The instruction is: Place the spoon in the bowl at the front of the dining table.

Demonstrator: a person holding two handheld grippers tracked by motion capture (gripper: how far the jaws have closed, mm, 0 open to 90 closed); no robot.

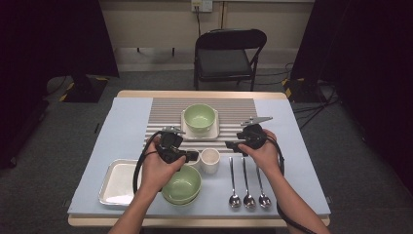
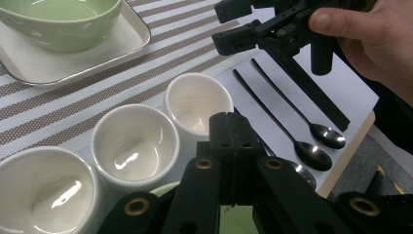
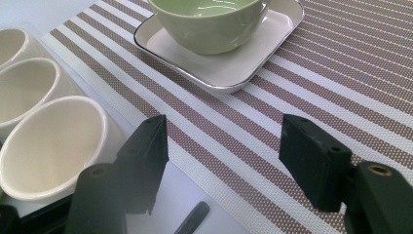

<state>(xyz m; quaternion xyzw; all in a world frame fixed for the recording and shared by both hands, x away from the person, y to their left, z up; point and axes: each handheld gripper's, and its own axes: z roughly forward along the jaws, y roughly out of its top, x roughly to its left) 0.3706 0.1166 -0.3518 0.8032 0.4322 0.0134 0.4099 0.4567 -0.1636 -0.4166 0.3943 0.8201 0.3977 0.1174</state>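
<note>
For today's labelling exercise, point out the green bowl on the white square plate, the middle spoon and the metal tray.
green bowl [image 1: 200, 117], high view, inside of the bowl.
middle spoon [image 1: 249, 200], high view, its bowl end.
metal tray [image 1: 111, 176], high view, left rim.

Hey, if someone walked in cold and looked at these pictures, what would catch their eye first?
Probably the two black grippers held over the table's middle: the left gripper shut above three white cups, the right gripper open over the striped mat. Next, the green bowl on its square plate behind them, and three spoons lined up near the front edge.
</note>
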